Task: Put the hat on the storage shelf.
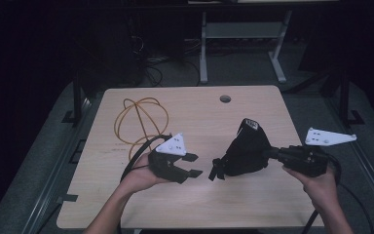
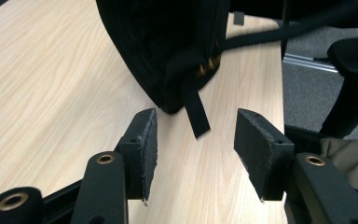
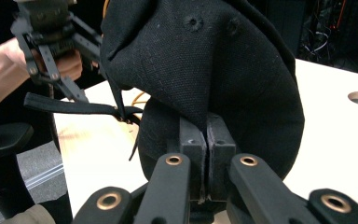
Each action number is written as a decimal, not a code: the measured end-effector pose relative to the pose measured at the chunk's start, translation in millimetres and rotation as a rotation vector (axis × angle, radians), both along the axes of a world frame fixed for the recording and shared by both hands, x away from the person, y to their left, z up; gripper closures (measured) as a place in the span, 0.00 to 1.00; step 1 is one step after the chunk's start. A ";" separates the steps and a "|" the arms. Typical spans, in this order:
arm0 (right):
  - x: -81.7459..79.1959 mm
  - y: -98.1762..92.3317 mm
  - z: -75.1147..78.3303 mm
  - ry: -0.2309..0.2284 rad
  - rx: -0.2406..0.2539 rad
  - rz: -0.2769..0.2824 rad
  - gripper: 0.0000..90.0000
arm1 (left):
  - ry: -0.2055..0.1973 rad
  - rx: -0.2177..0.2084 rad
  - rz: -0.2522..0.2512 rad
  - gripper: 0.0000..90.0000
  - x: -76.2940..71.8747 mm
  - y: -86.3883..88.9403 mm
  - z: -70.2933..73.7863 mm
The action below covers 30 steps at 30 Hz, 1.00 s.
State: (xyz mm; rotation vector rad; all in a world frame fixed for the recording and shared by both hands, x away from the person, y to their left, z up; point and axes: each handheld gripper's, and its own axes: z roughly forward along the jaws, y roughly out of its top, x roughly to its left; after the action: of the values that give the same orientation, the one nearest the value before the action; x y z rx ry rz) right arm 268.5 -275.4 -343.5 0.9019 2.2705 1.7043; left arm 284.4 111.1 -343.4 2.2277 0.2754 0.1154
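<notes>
A black fabric cap (image 1: pixel 246 153) is held up off the wooden table (image 1: pixel 185 204), right of centre. My right gripper (image 1: pixel 269 152) comes in from the right and is shut on it. In the right gripper view the pads (image 3: pixel 193 140) pinch a fold of the cap (image 3: pixel 214 70). A black strap (image 1: pixel 216 170) hangs from the cap's left side. My left gripper (image 1: pixel 193 165) is open just left of that strap. In the left gripper view the strap's end (image 2: pixel 196 109) dangles between the spread jaws of the left gripper (image 2: pixel 196 116), untouched, below the cap (image 2: pixel 168 46).
A loop of yellow cable (image 1: pixel 141 122) lies at the table's back left, behind my left hand. A round hole (image 1: pixel 225 99) sits near the far edge. A desk frame (image 1: pixel 238 29) stands on the floor beyond. A dark chair (image 2: pixel 354 70) is off the table's side.
</notes>
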 end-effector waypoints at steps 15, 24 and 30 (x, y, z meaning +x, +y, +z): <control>18.9 9.1 22.1 -0.003 -0.001 0.020 0.98 | -0.031 0.041 0.014 0.44 -9.9 17.1 -35.8; 26.9 17.5 35.7 -0.005 -0.004 0.029 0.98 | -0.066 0.063 0.026 0.41 -12.7 19.4 -51.2; 36.4 34.1 52.3 -0.017 -0.029 0.058 0.98 | -0.069 0.059 0.038 0.40 -14.8 22.2 -56.5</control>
State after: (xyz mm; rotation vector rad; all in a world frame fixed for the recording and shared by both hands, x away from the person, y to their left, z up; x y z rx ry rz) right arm 304.9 -241.3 -291.2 0.8206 2.3258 1.6903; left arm 269.6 133.4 -399.9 2.2721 0.2801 0.2230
